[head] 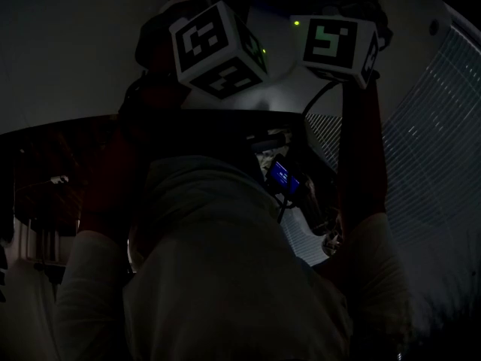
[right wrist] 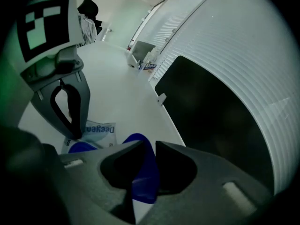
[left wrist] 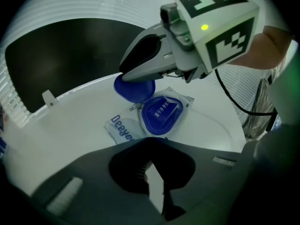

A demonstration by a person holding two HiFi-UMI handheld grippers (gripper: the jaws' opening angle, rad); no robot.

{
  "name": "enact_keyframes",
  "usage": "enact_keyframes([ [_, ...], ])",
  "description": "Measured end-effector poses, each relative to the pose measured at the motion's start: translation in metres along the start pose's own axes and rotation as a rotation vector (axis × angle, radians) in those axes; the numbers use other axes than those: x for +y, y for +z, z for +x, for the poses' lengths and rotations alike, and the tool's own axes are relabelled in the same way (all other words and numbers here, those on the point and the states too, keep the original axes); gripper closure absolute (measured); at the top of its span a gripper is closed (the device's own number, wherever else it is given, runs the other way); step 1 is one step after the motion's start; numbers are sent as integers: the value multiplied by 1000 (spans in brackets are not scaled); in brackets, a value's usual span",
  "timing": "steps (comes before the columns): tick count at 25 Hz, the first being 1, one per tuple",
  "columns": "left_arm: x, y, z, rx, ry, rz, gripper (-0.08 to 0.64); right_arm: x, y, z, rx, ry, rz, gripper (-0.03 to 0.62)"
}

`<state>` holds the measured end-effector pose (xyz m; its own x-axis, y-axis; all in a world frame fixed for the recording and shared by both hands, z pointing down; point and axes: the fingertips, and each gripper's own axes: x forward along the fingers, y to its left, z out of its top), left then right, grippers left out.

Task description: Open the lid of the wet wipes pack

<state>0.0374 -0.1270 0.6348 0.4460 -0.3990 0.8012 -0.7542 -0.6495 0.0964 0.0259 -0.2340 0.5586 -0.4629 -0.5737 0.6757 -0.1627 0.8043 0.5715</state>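
Observation:
The wet wipes pack [left wrist: 123, 128] lies flat on the white table [left wrist: 70, 121], its blue lid frame [left wrist: 161, 115] facing up. The round blue lid [left wrist: 133, 89] is swung up and stands open at the pack's far end. My right gripper [left wrist: 125, 74] comes in from the upper right and is shut on that lid; the right gripper view has the lid [right wrist: 143, 182] pinched between the jaws of the right gripper [right wrist: 150, 158]. My left gripper [left wrist: 154, 182] is shut on the pack's near edge, with its tips [right wrist: 72, 134] down on the pack [right wrist: 99, 129]. The head view is very dark; only the marker cubes [head: 218, 47] show.
A large dark panel [left wrist: 61, 55] stands beyond the table's far edge, with a ribbed white wall [right wrist: 243, 55] around it. A small white tab [left wrist: 48, 97] sits at the table's rim. A black cable [left wrist: 234, 102] hangs from the right gripper. Small items [right wrist: 145, 62] stand far along the table.

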Motion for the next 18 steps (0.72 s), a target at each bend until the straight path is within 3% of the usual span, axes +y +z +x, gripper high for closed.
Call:
enact_keyframes([
  [13,1,1,-5,-10,6,-6,558,0,-7,22,4,-5,-30,522],
  [18,2,-1,-7,-9,4,-9,558,6,-14,31,24,-7,1,522],
])
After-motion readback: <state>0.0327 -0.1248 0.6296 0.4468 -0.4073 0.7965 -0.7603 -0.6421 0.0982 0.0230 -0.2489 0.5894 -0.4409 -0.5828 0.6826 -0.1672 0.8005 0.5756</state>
